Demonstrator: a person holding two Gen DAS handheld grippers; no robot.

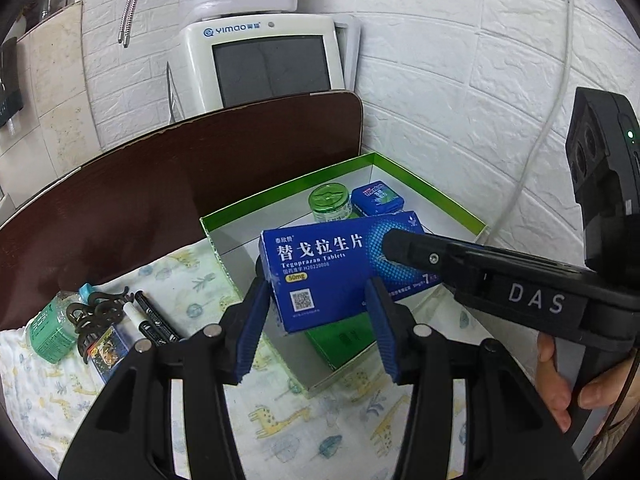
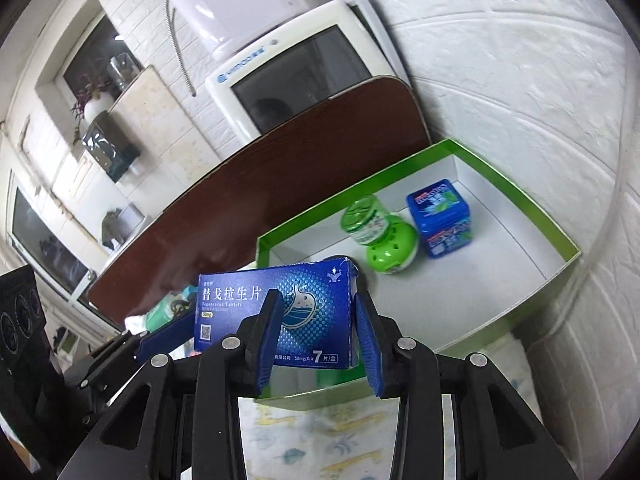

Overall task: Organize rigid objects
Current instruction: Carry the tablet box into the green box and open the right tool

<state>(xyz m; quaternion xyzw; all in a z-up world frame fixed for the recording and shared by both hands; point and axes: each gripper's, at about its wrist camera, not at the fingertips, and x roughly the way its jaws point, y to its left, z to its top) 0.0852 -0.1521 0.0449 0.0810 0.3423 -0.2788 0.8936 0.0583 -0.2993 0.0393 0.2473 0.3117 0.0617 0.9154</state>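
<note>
The blue medicine box (image 1: 344, 272), a flat rectangular carton with glossy print and white letters, is in the air above the near part of the green-rimmed tray (image 1: 452, 204), and both grippers meet at it. The right gripper (image 2: 314, 328) is clenched on the right end of the box, one blue ribbed pad on the printed face and the other behind the end flap. The left gripper (image 1: 320, 320) has its blue pads on each side of the lower edge of the box; its jaws stand apart and I cannot tell if they press the carton. The tray is a shallow cardboard box with smooth white floor and thin green walls. At its far side stand a round green plastic jar (image 2: 366, 220), with a round green perforated piece (image 2: 390, 252) just in front of it, and a small blue square tin (image 2: 440, 220) beside them. A flat green packet (image 1: 344, 340) lies on the near floor, under the held box. On the left, on the soft printed cloth (image 1: 280, 412), lie a green bottle (image 1: 50, 330), a dark hair claw (image 1: 96, 316) and black pens (image 1: 154, 318), close together. A dark brown board (image 1: 160, 184) stands behind
</note>
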